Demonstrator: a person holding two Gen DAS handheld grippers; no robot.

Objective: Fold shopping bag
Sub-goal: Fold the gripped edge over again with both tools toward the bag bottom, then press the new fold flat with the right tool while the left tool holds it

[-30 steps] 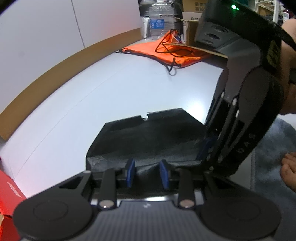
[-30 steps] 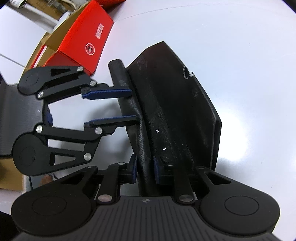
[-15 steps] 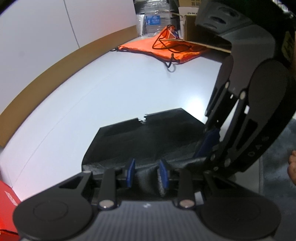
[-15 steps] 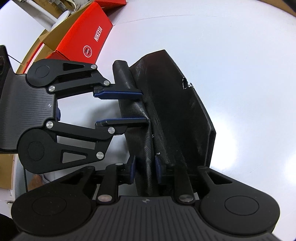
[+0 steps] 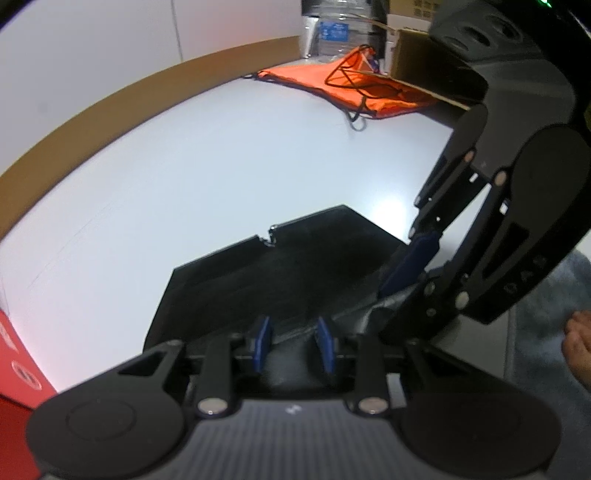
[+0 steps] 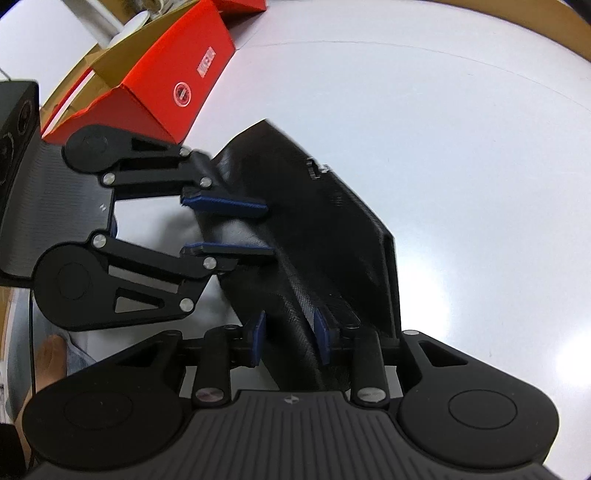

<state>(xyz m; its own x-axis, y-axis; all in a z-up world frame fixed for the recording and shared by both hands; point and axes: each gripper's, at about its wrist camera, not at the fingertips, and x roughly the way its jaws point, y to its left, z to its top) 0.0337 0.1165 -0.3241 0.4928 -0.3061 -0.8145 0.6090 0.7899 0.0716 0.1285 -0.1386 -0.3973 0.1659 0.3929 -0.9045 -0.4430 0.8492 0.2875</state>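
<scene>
A black shopping bag lies folded flat on the white table. A small white tag sits at its far edge. My left gripper is shut on the bag's thick near fold, with fabric bunched between its blue pads. Seen from the right wrist, the left gripper clamps the rolled edge of the bag from the left. My right gripper is shut on the same fold further along. Its blue pad shows at the bag's right corner.
A red box stands to the left of the bag. An orange drawstring bag, a water bottle and a cardboard box sit at the far side. A grey mat and a person's hand are at the right.
Both grippers have moved forward with the near fold, carrying it over the flat part of the bag. The right gripper's pads stand slightly wider apart around the thick fold.
</scene>
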